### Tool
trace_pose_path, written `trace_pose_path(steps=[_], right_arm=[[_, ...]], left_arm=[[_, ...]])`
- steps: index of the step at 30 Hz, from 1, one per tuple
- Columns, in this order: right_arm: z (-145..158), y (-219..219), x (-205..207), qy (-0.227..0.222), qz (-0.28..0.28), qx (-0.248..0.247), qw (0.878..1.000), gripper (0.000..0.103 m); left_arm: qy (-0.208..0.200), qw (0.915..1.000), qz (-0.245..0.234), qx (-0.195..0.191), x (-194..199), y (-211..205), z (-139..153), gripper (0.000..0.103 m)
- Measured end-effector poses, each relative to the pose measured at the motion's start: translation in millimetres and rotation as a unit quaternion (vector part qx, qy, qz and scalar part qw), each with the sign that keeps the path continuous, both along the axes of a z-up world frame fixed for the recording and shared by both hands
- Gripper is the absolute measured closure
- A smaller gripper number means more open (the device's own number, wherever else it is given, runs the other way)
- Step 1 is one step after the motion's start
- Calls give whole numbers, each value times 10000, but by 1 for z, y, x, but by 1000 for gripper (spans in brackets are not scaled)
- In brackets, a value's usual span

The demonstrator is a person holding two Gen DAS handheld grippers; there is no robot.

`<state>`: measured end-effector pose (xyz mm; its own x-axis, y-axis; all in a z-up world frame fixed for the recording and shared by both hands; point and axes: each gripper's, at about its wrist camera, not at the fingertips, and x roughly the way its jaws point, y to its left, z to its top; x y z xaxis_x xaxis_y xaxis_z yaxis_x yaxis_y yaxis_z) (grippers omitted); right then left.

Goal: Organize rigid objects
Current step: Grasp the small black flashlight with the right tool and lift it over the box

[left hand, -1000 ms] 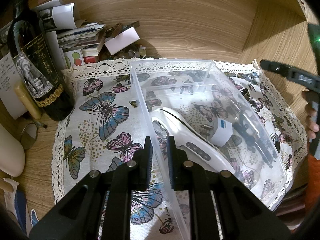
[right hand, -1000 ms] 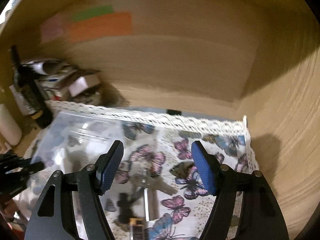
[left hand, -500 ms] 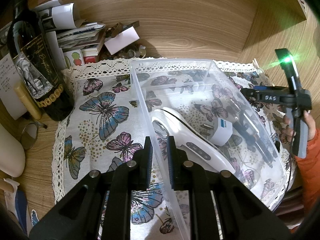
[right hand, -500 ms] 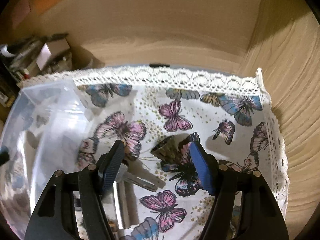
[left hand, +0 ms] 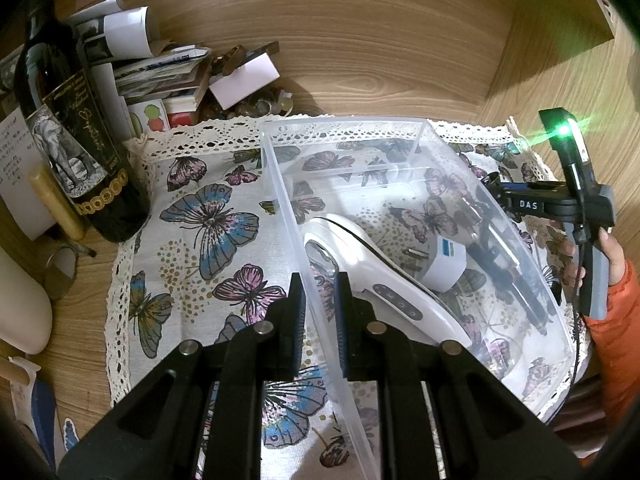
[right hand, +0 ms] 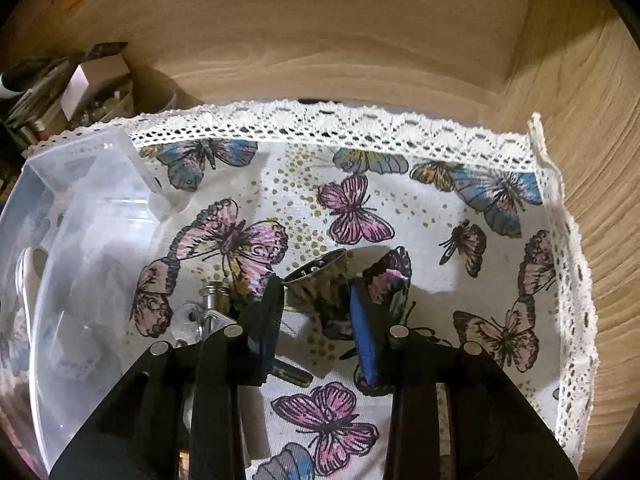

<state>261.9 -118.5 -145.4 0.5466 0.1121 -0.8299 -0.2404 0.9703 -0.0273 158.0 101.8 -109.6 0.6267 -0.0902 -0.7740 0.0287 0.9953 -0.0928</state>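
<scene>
Right wrist: fingers [right hand: 362, 324] low astride metal cup [right hand: 320, 284].

Clear plastic bin [left hand: 420, 132], rectangular and open-topped, stands on the butterfly-print cloth. Inside it lie a white handheld device [left hand: 384, 276] (button panel facing up, long axis running diagonally), a white plug adapter [left hand: 444, 264] with a blue mark and metal prongs pointing away from the camera, and dark elongated items [left hand: 508, 268] along the far wall, their kind unclear. Outside the bin, a small shiny metal cup [right hand: 320, 280] rests tilted on the cloth, mouth up, beside a silvery metal piece [right hand: 212, 304].
</scene>
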Motion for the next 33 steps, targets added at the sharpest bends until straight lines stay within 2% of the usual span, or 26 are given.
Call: trace_pose_path(steps=[12, 16, 23, 33], right_arm=[[64, 23, -44, -684, 443, 179, 9965, 73], [86, 43, -54, -914, 671, 224, 9933, 73], [94, 73, -66, -1104, 1117, 325, 9870, 73], [75, 121, -76, -894, 1720, 258, 9807, 73]], left_arm=[[1, 10000, 3, -2, 0, 0, 0, 89], [-1, 10000, -4, 17, 1, 0, 0, 89], [0, 10000, -3, -11, 1, 0, 1, 89], [-27, 10000, -38, -9, 0, -1, 1, 89]])
